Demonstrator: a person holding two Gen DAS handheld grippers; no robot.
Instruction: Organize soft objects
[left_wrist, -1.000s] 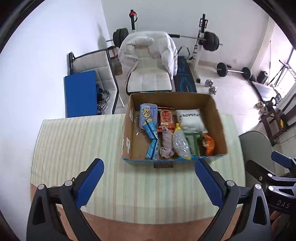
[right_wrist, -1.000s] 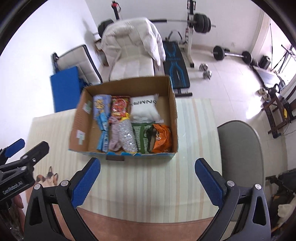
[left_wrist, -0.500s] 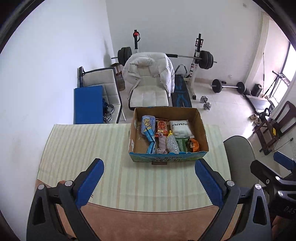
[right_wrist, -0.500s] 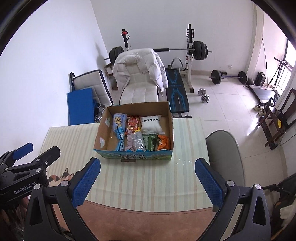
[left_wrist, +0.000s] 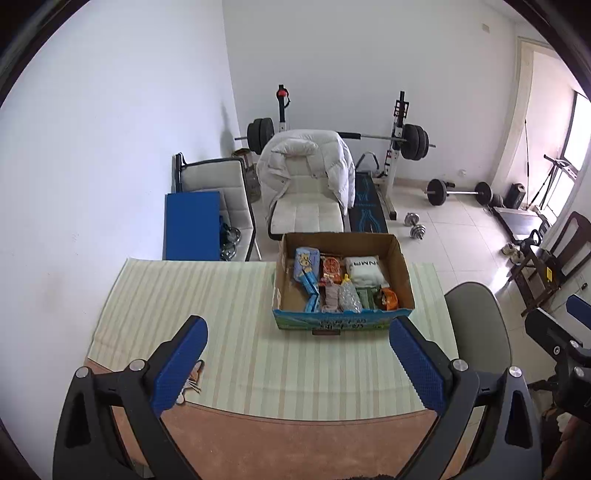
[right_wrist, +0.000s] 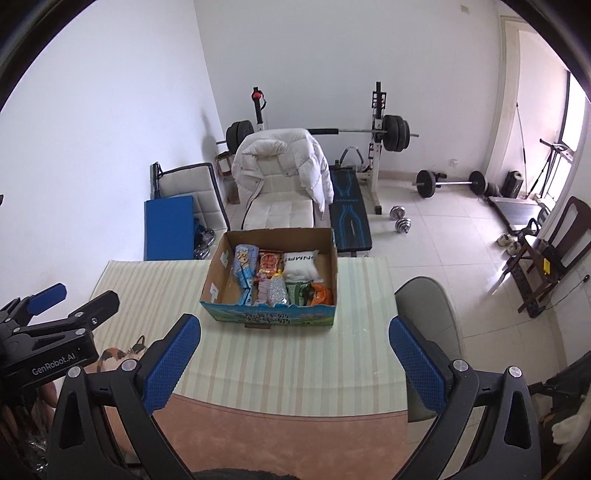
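- Box (left_wrist: 343, 284) sits at the far edge of the table (left_wrist: 221, 332), toward its right corner; soft packets (left_wrist: 334, 288) lie packed inside.
- Left gripper (left_wrist: 295, 363) and right gripper (right_wrist: 293, 363): jaws spread wide, nothing held, both above the near edge.
- Judgement: the step is the approach. Come down from above and pinch one packet at its loose end, clear of the box wall.
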